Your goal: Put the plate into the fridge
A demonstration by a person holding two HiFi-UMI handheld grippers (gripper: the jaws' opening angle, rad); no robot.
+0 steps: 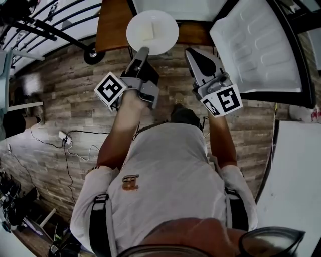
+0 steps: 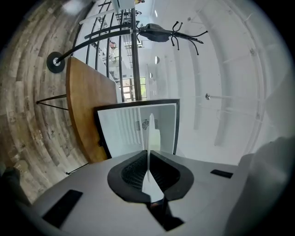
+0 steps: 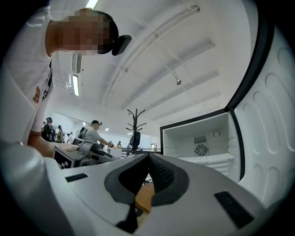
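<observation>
Clearly the carrying is under way and the placing is not yet done.

From the head view, the left gripper (image 1: 144, 50) holds the white plate (image 1: 152, 31) flat by its near rim. The plate is out in front of the person, above the wooden surface (image 1: 113, 25) that the fridge (image 1: 200, 9) seems to stand on. The fridge door (image 1: 256, 45) hangs wide open to the right, so no opening is left to do. The right gripper (image 1: 192, 52) is beside the left one, near the door, carrying nothing.

From the left gripper view, the jaws are clamped on the plate. It shows edge-on as a thin white blade running out from between the pads. The open fridge lies straight ahead beyond it, and the plate looks to be outside, in front of the opening.

From the right gripper view, the jaws are together with nothing between them. The fridge's white inside shows a bare shelf.

What is left, I judge, is to bring the plate through the opening, set it on the shelf, let go, and perhaps close the door.
</observation>
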